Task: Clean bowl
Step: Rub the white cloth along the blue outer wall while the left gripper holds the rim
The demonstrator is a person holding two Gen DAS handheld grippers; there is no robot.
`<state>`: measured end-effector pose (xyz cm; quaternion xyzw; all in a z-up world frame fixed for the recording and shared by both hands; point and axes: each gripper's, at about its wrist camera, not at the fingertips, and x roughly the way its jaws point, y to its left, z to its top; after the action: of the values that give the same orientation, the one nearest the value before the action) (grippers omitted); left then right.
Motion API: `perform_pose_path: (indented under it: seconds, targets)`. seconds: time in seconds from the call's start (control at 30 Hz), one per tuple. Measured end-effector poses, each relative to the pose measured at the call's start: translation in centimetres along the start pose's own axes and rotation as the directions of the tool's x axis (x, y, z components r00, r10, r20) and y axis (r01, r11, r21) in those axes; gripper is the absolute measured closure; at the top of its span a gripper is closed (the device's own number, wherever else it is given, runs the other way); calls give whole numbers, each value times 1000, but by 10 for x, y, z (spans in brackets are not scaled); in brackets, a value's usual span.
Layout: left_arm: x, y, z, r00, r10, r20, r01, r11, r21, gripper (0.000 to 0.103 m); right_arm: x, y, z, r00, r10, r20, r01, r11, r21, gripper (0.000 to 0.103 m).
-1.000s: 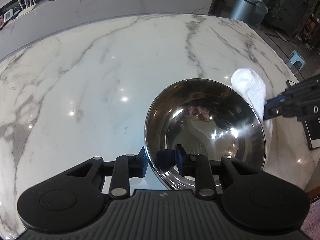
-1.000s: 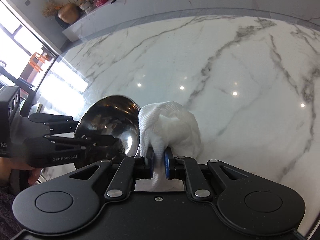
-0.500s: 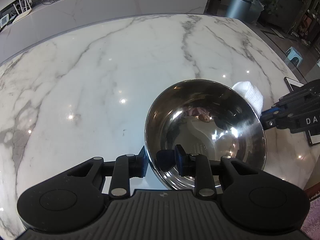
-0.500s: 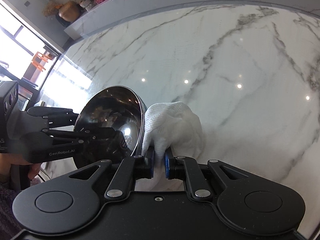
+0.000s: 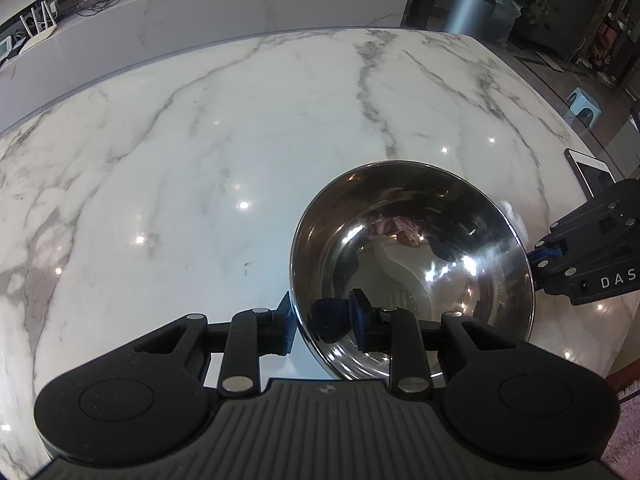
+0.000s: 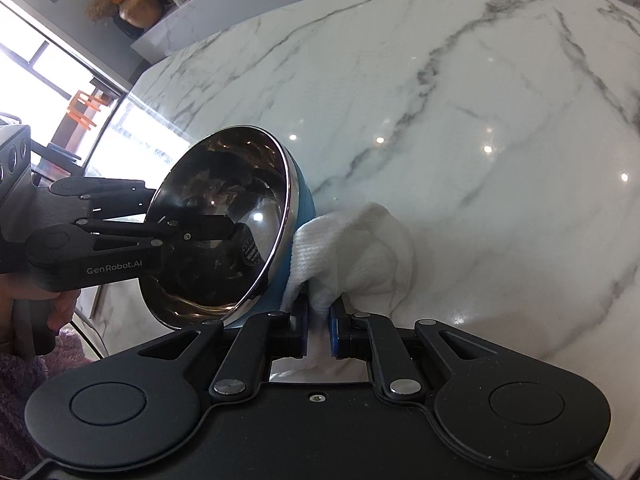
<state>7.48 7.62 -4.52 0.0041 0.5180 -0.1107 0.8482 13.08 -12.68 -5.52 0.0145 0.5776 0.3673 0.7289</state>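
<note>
The bowl is being held tilted by the left tool while its blue outside is being wiped with the cloth pinched in the right tool; firmer pressing is likely being called for next.

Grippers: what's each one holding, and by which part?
Left gripper clamps the bowl by its rim wall. Right gripper pinches a bunched fold of the white cloth.

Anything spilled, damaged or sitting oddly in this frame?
Nothing stands out. The bowl is tipped on its side, but only because the left gripper clamps its rim. The right gripper holds a white cloth against the bowl's blue outside. No spill shows on the marble counter.
</note>
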Motion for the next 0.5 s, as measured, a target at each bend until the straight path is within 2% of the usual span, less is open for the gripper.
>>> perform_pose_path:
  seconds: [0.27, 0.5]
  targets:
    - [0, -3, -1, 1000, 2, 2, -3, 1000, 23, 77, -24, -1, 20, 997, -23, 70, 24, 1000, -6, 94]
    - [0, -4, -1, 1000, 6, 5, -6, 999, 40, 77, -33, 0, 35, 993, -13, 113, 14, 1000, -10, 94]
